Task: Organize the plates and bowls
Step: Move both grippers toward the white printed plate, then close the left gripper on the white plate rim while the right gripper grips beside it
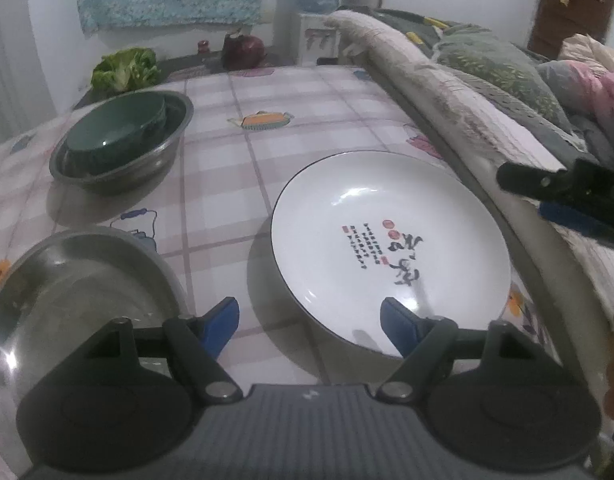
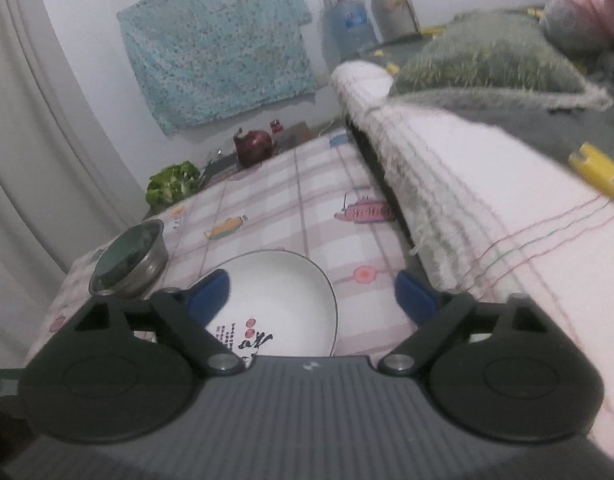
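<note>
- At the lower left of the left wrist view, an empty steel bowl [image 1: 79, 292] sits at the near edge of the table [image 1: 227, 184], and its rim runs out of the frame.
- Above it, in the upper left, a green bowl [image 1: 115, 132] sits inside a second steel basin [image 1: 123, 176]. These two are well apart from the near bowl, with bare checked cloth between them.
- A head of lettuce [image 1: 125, 68] and a dark red pot [image 1: 243, 50] stand at the far edge of the table.
- The middle of the table is a wide strip of open cloth.
- The white plate [image 1: 391, 248] with black writing lies right of the middle, close to the table's right edge.
- A rolled quilt [image 1: 435, 92] runs along that right edge, just beside the plate.
- The left gripper [image 1: 309, 326] tips down over the near rim of the plate. Its blue fingers are spread wide and hold nothing. One finger is over the cloth, the other over the plate.
- In the right wrist view, the right gripper [image 2: 311, 298] points low across the table. Its fingers are apart and hold nothing. The plate [image 2: 283, 292] lies below the gap, and the quilt [image 2: 447, 184] is beside the right finger.
</note>
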The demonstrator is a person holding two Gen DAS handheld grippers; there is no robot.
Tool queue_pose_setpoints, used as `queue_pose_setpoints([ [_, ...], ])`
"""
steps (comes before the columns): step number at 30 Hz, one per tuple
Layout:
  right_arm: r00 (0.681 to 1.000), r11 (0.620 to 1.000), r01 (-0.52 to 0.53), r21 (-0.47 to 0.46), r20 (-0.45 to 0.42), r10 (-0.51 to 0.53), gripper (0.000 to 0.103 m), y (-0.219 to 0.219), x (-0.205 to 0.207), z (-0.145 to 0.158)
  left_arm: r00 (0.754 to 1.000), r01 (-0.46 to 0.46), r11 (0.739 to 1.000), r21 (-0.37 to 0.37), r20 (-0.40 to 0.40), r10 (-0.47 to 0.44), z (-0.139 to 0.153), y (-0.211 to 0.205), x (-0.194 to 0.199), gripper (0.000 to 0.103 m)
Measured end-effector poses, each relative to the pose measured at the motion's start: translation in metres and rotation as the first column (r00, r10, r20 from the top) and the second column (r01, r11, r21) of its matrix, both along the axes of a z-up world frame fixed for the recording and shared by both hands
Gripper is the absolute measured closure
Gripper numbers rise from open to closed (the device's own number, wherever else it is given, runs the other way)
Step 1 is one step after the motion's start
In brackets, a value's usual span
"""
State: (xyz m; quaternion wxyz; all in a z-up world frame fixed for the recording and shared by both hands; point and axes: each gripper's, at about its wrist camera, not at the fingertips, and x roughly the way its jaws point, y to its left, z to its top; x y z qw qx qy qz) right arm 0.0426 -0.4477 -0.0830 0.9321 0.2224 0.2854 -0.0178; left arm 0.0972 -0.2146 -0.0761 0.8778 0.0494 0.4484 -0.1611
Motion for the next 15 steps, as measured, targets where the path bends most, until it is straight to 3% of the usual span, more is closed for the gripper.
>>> queue_pose_setpoints([
  [5, 0.997, 0.998, -0.026, 0.05, -0.072, 0.03, 0.037, 0.001, 0.029, -0.021, 0.999, -0.021, 0.999, 0.045, -0.042, 0.023, -0.007, -0.002, 0.011, 0.036],
  [9, 0.994, 0.996, -0.011, 0.09, -0.109, 0.02, 0.048, 0.004, 0.04, -0.036, 0.998, 0.002, 0.999, 0.041, -0.06, 0.001, -0.01, -0.002, 0.015, 0.036],
  [12, 0.992, 0.992, -0.002, 0.125, -0.123, 0.017, 0.054, 0.006, 0.044, -0.045, 0.998, 0.021, 0.999, 0.033, -0.062, -0.019, -0.01, -0.004, 0.017, 0.047],
  [15, 0.994, 0.986, -0.007, 0.164, -0.109, 0.025, 0.057, 0.006, 0.046, -0.047, 0.997, 0.044, 0.999, 0.025, -0.058, -0.043, -0.008, -0.01, 0.016, 0.065],
])
